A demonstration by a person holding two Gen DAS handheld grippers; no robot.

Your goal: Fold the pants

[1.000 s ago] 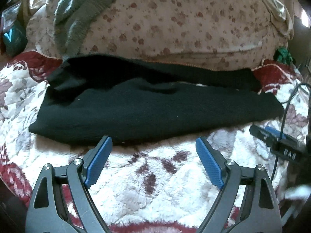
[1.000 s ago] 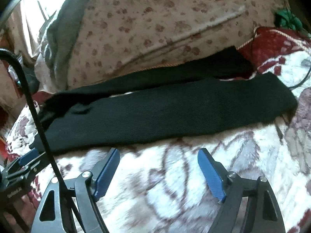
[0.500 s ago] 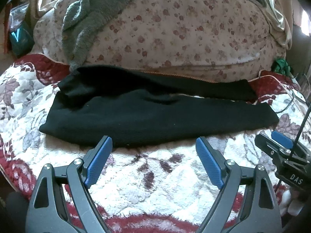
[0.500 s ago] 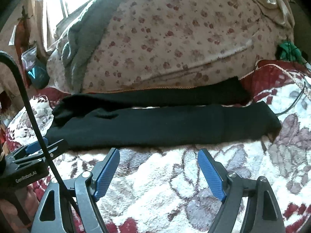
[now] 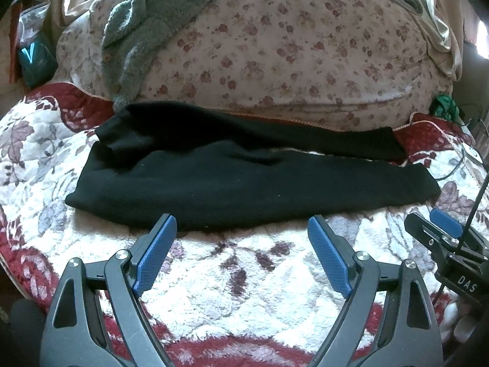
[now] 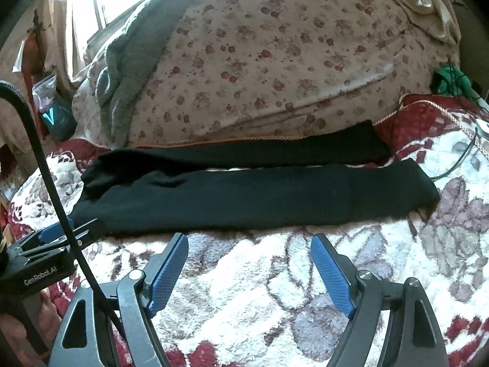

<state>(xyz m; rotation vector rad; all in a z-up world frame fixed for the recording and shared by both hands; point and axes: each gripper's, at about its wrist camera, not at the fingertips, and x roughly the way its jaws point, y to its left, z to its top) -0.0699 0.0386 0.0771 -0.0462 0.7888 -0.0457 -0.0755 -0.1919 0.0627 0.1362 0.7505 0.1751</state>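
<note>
Black pants lie stretched sideways across a floral blanket, the two legs side by side, the waist end at the left. In the right wrist view the same pants run from left to right just past the fingers. My left gripper hovers open just short of the near edge of the pants, nothing between its blue pads. My right gripper is open too, above the blanket in front of the pants. Each gripper shows in the other's view: the right gripper at the right edge, the left gripper at the left edge.
A white-and-red floral blanket covers the bed. Behind the pants rises a big flowered duvet heap with a grey fleece garment draped on it. A green object and thin cables lie at the far right. A black cable crosses the left of the right wrist view.
Both views have pulled back and up: the pants look smaller and farther, more of the duvet shows. The right view levelled out. Both grippers stayed open.
</note>
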